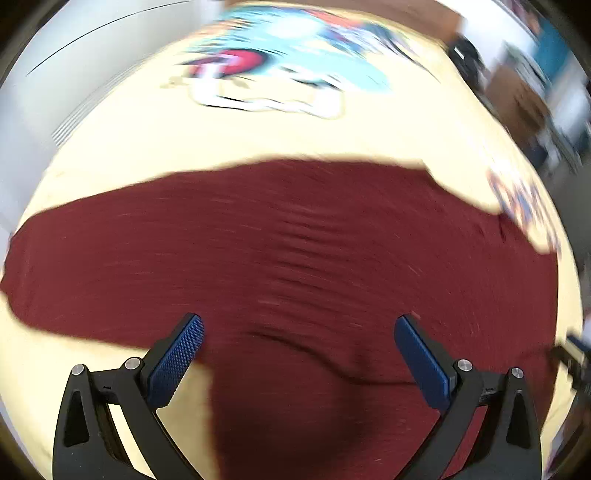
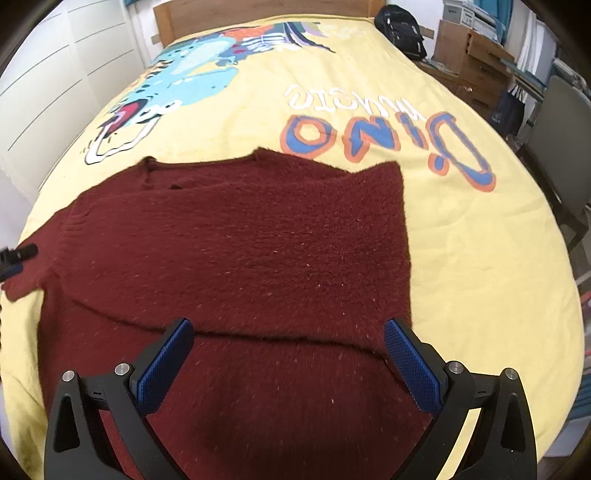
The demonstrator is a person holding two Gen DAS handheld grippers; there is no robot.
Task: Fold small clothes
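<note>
The right gripper (image 2: 290, 334) has its two blue-padded fingers (image 2: 166, 365) spread wide, with nothing between them; directly below and between the fingers lies the dark red knitted sweater (image 2: 258, 251), spread on the yellow bedspread (image 2: 480, 258). Just ahead of the fingertips a fold edge runs across the sweater from one finger to the other, an upper layer of the knit lying over the lower one. Beyond the fold the sweater stretches forward, its right edge straight and lying ahead of the right finger, its neckline at the far side, and one sleeve reaching out well to the left of the left finger, where a small dark part of the other tool shows at the picture's edge. Farther ahead on the bedspread come large blue and orange printed letters (image 2: 388, 140) and a blue dinosaur print (image 2: 184, 81), then a wooden headboard (image 2: 258, 11) and a black bag (image 2: 402, 29). The left gripper (image 1: 299, 332) is also wide open and holds nothing; its view is blurred, with the sweater (image 1: 277, 240) under and ahead of the fingers and the bedspread (image 1: 258, 136) beyond it
</note>
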